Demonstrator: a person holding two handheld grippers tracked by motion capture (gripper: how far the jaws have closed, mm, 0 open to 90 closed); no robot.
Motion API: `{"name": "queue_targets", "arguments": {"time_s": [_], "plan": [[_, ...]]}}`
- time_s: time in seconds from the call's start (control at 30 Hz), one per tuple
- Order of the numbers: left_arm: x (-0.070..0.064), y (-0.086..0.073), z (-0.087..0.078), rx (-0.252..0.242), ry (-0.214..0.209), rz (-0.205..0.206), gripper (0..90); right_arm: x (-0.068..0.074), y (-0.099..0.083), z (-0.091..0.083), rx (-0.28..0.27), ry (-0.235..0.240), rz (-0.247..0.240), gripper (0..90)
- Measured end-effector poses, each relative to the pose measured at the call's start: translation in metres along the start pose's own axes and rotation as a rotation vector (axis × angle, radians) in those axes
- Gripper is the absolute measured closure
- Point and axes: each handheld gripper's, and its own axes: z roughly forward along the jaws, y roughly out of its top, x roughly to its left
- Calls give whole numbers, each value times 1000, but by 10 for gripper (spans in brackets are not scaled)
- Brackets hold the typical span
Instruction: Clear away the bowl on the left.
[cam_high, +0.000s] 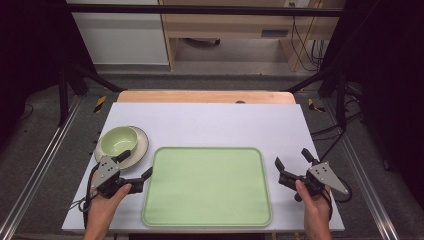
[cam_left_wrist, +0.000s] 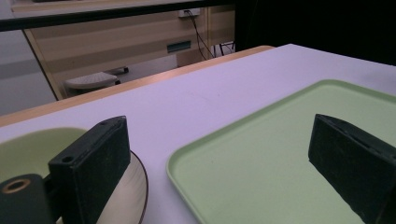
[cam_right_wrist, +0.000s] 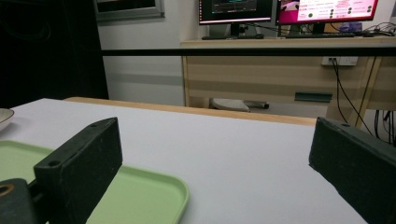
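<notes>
High view first: at the left of the tabletop (cam_high: 210, 120) a pale green bowl (cam_high: 119, 140) sits on a cream plate (cam_high: 141, 145), and the left gripper (cam_high: 136, 165) hovers just on the near side of them with its jaws spread wide, one jaw over the plate's near rim and the other at the left edge of the green tray (cam_high: 207, 186). Nothing is held, so this looks like the approach before a first grasp, most likely of the bowl or its plate (the tray lies bare, a likely place for them). The next move would call for easing forward and to the left so the jaws straddle a rim, then closing.

Left gripper view: the plate's (cam_left_wrist: 135, 179) edge lies just beside the left jaw, and the tray (cam_left_wrist: 261, 158) runs under the right one.

At the right, the right gripper (cam_high: 295, 161) rests beside the tray, jaws likewise apart and empty, well away from the bowl.
</notes>
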Motion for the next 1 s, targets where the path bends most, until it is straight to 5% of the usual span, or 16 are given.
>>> {"name": "queue_targets", "arguments": {"time_s": [0.13,0.3,0.6,1.0], "plan": [[3,15,2,5,1,29,55,2,0,-3,-10,-22,8,29],[22,44,12,97,19,113,53,-4,-2,-4,6,-47,25,29],[64,84,29,112,32,73,57,-6,-3,-3,9,-61,29,25],[96,85,58,232,86,133,57,-6,-6,-6,36,-48,21,31]]}}
